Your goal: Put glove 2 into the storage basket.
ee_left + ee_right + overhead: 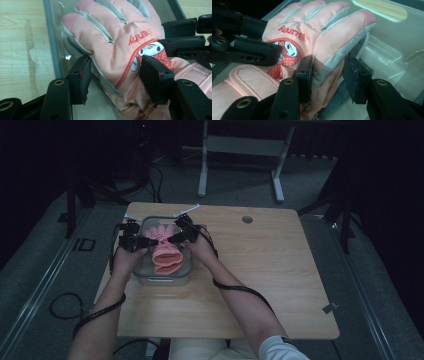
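Person's two forearms come in from the near table edge, a cable trailing along each. Left gripper [150, 240] and right gripper [170, 239] face each other over a clear plastic container [165, 279] on the left half of a light wooden table [260, 285].

Pink ski glove [165, 254] lies in the container, cuff toward the person, fingers pointing away toward the far wall of the container.

Left gripper view: jaws straddle the glove's [112, 45] little-finger edge near the wrist. Both pads sit right at the fabric, no visible squeeze; looks released, jaws part-open with the glove between them. Right gripper's jaws show at the right of this view, lying on the cartoon patch. Container wall [51, 42] runs just beside the glove, wood beyond it.

Right gripper view: jaws straddle the glove's [324, 37] opposite edge, grey trim between the pads. Left pad touches fabric, right pad stands a little off it; loose, not clenched. The other gripper's jaws lie across the cartoon patch at left. Red lettering sits above the patch. Container floor and wall [392, 57] behind the fingertips.

Farther off: round grommet hole [247, 219] in the tabletop, then a white desk frame [240, 150] on the dark floor.
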A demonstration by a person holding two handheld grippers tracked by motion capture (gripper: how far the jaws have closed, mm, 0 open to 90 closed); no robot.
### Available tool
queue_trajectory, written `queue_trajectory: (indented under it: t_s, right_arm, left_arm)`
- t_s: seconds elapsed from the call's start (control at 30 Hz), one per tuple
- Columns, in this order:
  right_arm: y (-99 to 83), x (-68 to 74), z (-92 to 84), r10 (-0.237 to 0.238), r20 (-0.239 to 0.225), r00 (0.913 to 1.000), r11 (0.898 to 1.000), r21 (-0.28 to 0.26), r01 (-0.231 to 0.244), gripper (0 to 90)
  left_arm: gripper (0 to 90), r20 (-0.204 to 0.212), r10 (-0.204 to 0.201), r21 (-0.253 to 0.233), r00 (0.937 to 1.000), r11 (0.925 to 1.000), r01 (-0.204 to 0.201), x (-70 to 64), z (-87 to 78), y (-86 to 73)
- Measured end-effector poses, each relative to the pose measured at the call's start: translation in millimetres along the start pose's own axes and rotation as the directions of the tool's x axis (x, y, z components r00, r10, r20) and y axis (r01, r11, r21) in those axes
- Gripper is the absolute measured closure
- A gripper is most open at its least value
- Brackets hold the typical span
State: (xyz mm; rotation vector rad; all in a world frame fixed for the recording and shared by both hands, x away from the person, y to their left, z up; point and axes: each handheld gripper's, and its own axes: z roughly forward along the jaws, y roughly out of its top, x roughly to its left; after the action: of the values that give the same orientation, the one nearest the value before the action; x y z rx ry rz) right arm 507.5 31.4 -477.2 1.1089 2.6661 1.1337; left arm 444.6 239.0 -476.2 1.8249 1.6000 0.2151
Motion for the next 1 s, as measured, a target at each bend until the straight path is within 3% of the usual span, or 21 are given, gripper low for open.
queue_trajectory:
  t_s: [0.03, 0.47, 0.63, 0.77, 0.9, 0.93, 0.97, 1.0]
  right_arm:
    - [0.3, -0.2, -0.2, -0.001, -0.001, 1.0, 1.0, 0.001, 0.001, 59.0]
    - [5.2, 5.1, -10.8, -0.005, -0.044, 0.999, 0.999, -0.033, 0.003, 58.6]
    - [7.4, 6.9, -18.3, -0.015, -0.047, 0.9988, 0.999, -0.05, 0.013, 56.8]
    - [9.3, 6.0, -31.7, -0.026, -0.05, 0.9984, 0.997, -0.071, 0.022, 52.2]
    - [9.4, 4.9, -40.7, -0.047, -0.058, 0.9972, 0.997, -0.072, 0.043, 45.7]
    - [9.2, 4.9, -42.6, -0.05, -0.063, 0.9968, 0.996, -0.072, 0.045, 43.2]
    - [8.9, 4.8, -45.2, -0.06, -0.064, 0.9961, 0.996, -0.075, 0.056, 40.8]
    - [8.3, 5.0, -48.0, -0.069, -0.062, 0.9957, 0.995, -0.077, 0.064, 38.6]
  left_arm:
    - [41.5, -0.015, -0.002, -0.011, 0.9999, 0.9999, 0.002, 1.8, -3.1, 0.0]
    - [41.5, -0.013, 0.013, -0.026, 0.9998, 0.9996, -0.013, 2.0, -11.8, 0.3]
    - [41.5, -0.016, 0.025, -0.048, 0.9995, 0.9985, -0.026, -2.3, -18.9, 2.5]
    - [41.2, -0.002, 0.056, -0.077, 0.9984, 0.9955, -0.056, -13.4, -31.4, 4.8]
    - [35.7, -0.004, 0.09, -0.083, 0.9959, 0.9925, -0.09, -24.2, -37.3, 5.9]
    - [33.7, 0.012, 0.105, -0.082, 0.9944, 0.9912, -0.104, -27.2, -39.0, 5.7]
    - [26.9, 0.038, 0.122, -0.088, 0.9918, 0.989, -0.119, -30.1, -40.3, 5.2]
    - [22.5, 0.038, 0.127, -0.091, 0.9912, 0.9882, -0.123, -33.4, -41.5, 5.0]
